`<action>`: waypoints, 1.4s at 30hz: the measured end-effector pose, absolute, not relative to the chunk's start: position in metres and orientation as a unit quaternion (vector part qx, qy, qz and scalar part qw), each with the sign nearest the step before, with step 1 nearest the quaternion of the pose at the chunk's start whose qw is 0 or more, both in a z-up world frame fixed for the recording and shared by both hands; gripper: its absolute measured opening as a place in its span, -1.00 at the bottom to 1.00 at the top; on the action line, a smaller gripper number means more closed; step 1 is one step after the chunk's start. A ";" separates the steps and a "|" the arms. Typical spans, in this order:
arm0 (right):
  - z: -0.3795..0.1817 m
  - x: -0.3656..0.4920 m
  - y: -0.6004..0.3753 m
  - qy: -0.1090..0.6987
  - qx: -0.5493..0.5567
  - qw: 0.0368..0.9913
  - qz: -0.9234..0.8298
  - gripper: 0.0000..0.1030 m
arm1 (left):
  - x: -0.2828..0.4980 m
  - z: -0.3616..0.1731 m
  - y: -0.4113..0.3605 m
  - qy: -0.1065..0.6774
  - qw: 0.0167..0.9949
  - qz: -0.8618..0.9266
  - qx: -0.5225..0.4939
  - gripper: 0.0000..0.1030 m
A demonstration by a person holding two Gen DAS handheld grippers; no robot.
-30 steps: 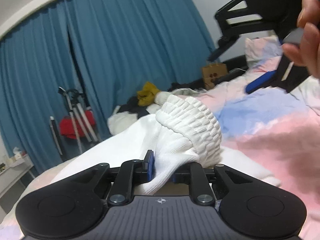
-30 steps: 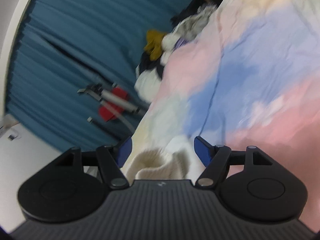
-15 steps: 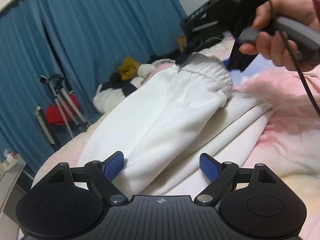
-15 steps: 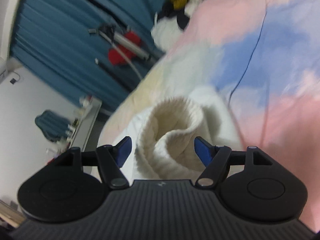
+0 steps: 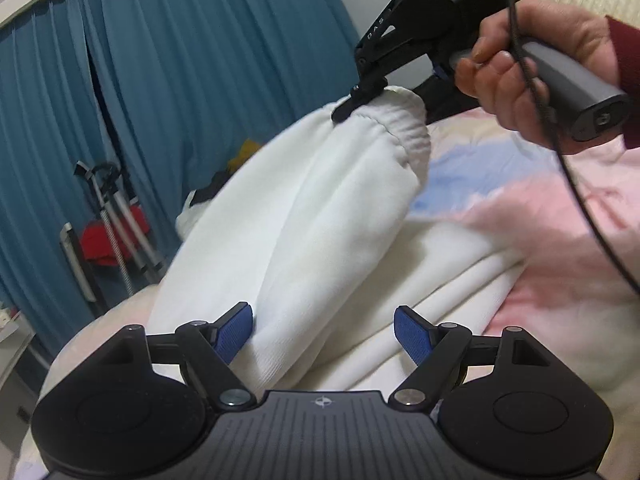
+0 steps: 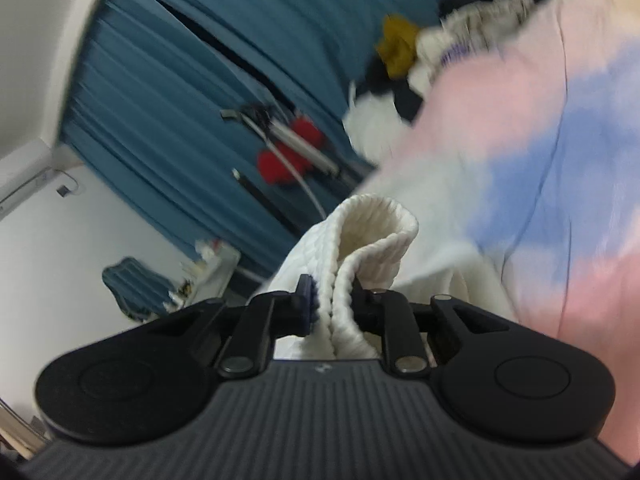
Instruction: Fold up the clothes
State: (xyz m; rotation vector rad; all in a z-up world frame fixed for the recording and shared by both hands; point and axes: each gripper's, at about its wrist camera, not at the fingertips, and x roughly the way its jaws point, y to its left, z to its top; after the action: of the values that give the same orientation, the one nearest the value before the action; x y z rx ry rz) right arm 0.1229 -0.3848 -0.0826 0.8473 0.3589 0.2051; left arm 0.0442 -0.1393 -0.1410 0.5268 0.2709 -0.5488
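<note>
A white sweatshirt (image 5: 400,272) lies on the pink and blue bed cover (image 5: 560,208). Its sleeve (image 5: 320,208) is lifted and stretched up to the ribbed cuff (image 5: 392,128). My right gripper (image 6: 330,304) is shut on the ribbed cuff (image 6: 372,240); in the left wrist view it (image 5: 360,96) holds the cuff up in the air. My left gripper (image 5: 324,330) is open, with its blue pads either side of the sleeve's lower end, not gripping it.
Blue curtains (image 5: 180,80) hang behind the bed. A pile of other clothes (image 6: 404,60) lies at the far end of the bed. A red and metal folded frame (image 5: 116,232) leans by the curtain. A white shelf (image 6: 212,268) stands beside the bed.
My left gripper let go of the sleeve and opened. My right gripper came to the cuff, shut on it and lifted it, stretching the sleeve upward.
</note>
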 end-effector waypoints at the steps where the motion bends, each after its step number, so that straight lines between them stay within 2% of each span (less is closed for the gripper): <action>1: -0.084 0.121 -0.390 0.173 0.403 0.895 0.083 -0.63 | 0.043 -0.141 -0.140 0.134 0.918 -0.273 0.254 0.56; 3: -0.094 0.120 -0.402 0.187 0.399 0.897 0.046 -0.62 | 0.043 -0.141 -0.141 0.140 0.915 -0.284 0.251 0.56; 6: -0.133 0.130 -0.413 0.257 0.416 0.872 0.009 -0.61 | 0.045 -0.144 -0.143 0.156 0.910 -0.291 0.249 0.56; 8: -0.146 0.130 -0.412 0.267 0.423 0.866 0.002 -0.61 | 0.047 -0.145 -0.143 0.163 0.910 -0.294 0.245 0.56; 11: -0.140 0.123 -0.411 0.261 0.427 0.865 0.008 -0.54 | 0.052 -0.137 -0.134 0.168 0.912 -0.305 0.216 0.56; 14: -0.130 0.106 -0.407 0.262 0.431 0.864 0.011 -0.37 | 0.059 -0.121 -0.117 0.172 0.918 -0.314 0.168 0.56; 17: -0.118 0.083 -0.399 0.259 0.413 0.873 -0.019 -0.08 | 0.066 -0.100 -0.092 0.180 0.927 -0.314 0.095 0.59; 18: -0.114 0.070 -0.396 0.253 0.405 0.878 -0.030 0.11 | 0.070 -0.094 -0.082 0.184 0.929 -0.314 0.066 0.60; 19: -0.113 0.059 -0.394 0.246 0.404 0.880 -0.039 0.39 | 0.074 -0.088 -0.072 0.189 0.930 -0.314 0.037 0.62; 21: -0.115 0.042 -0.392 0.240 0.417 0.875 -0.051 0.65 | 0.081 -0.079 -0.053 0.199 0.931 -0.304 -0.011 0.66; 26: -0.132 0.052 -0.370 0.309 0.407 0.859 0.001 0.64 | 0.109 -0.071 -0.006 0.251 0.929 -0.248 -0.112 0.82; 30: -0.147 0.082 -0.348 0.348 0.343 0.873 -0.009 0.62 | 0.128 -0.081 0.024 0.297 0.919 -0.205 -0.157 0.82; 32: -0.155 0.095 -0.340 0.359 0.310 0.880 -0.024 0.70 | 0.133 -0.086 0.034 0.314 0.915 -0.193 -0.167 0.82; 37: -0.172 0.113 -0.350 0.340 0.368 0.866 -0.011 0.85 | 0.136 -0.089 0.046 0.331 0.901 -0.198 -0.199 0.82; 42: -0.162 0.098 -0.362 0.273 0.455 0.846 0.042 0.85 | 0.132 -0.097 0.058 0.337 0.894 -0.193 -0.222 0.82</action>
State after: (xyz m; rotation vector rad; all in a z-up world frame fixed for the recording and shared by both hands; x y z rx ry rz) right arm 0.0979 -0.3620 -0.1617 0.9607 0.5757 0.0876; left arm 0.1323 0.0578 -0.0966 -0.4607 0.6987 -0.4000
